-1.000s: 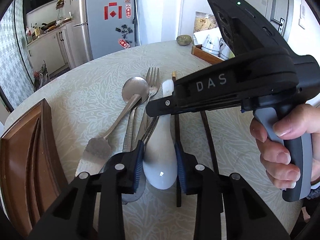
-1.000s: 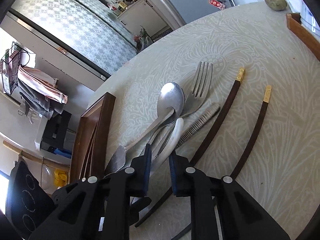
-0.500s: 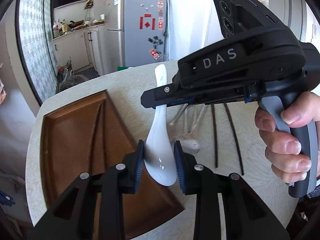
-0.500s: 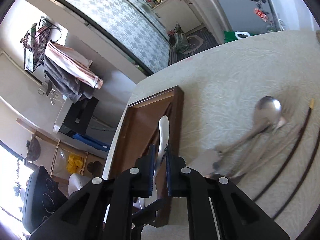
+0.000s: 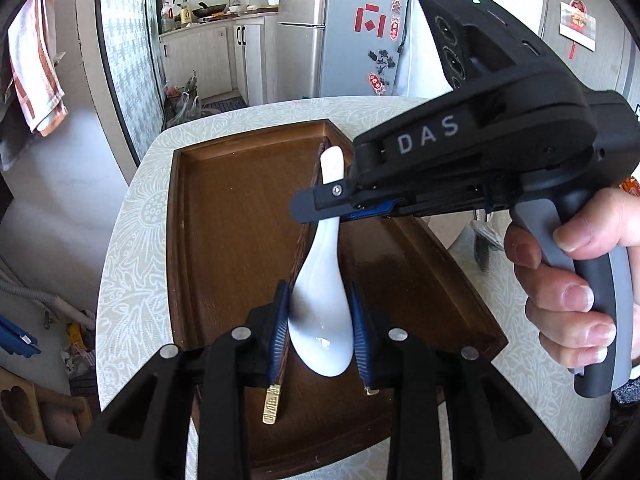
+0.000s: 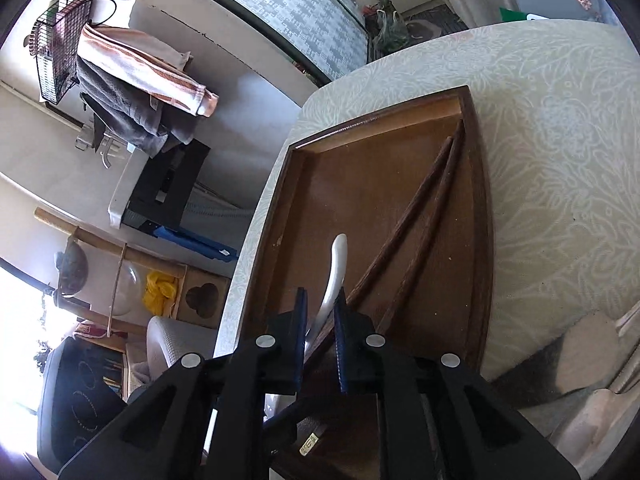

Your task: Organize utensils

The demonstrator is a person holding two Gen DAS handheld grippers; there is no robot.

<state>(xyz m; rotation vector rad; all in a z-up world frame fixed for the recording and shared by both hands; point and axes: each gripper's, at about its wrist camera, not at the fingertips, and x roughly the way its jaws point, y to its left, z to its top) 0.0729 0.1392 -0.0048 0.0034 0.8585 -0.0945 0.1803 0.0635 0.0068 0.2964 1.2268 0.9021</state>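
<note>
My left gripper (image 5: 320, 322) is shut on the bowl of a white ceramic spoon (image 5: 320, 292) and holds it over the brown wooden tray (image 5: 224, 216). My right gripper (image 6: 320, 320) is closed on the same spoon's handle (image 6: 334, 276); in the left wrist view it crosses the handle from the right (image 5: 320, 210). Two dark chopsticks with gold ends (image 6: 404, 232) lie inside the tray, below the spoon; one gold end (image 5: 272, 404) shows under my left fingers.
The tray sits at the edge of a round table with a pale leaf-pattern cloth (image 6: 560, 160). Beyond the table edge are the floor, a fridge (image 5: 340, 32) and kitchen cabinets. Towels (image 6: 148, 80) hang on the wall.
Both grippers have carried the white spoon from the pile of metal utensils leftwards to above the tray. The metal spoon, forks and loose chopsticks have left both views.
</note>
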